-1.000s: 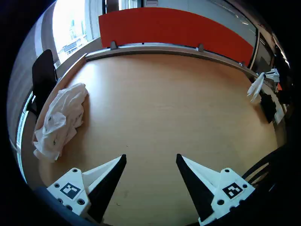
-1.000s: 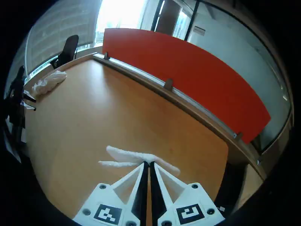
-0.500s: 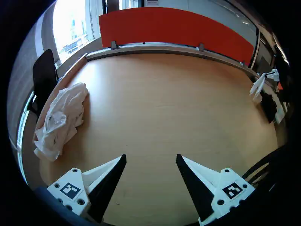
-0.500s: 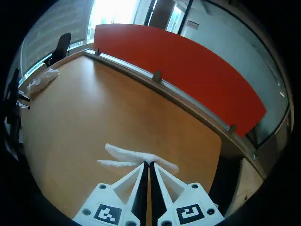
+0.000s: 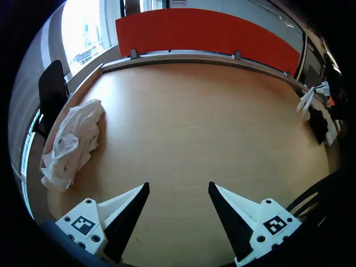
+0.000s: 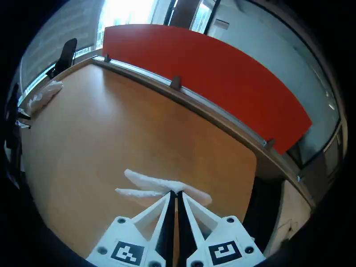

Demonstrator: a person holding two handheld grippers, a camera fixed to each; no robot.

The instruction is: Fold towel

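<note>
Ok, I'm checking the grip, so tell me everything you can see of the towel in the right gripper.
The towel is white, soft-looking cloth, bunched into narrow folds. The right gripper has its fingers shut on it, and it sticks out to either side. It seems held above the wooden table. In the left gripper view it hangs as a small white strip by the table's right edge.

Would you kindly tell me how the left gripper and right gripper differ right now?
The left gripper is open; the right gripper is shut. The left gripper holds nothing, while the right gripper pinches a white towel. Both have white fingers above the wooden table.
</note>
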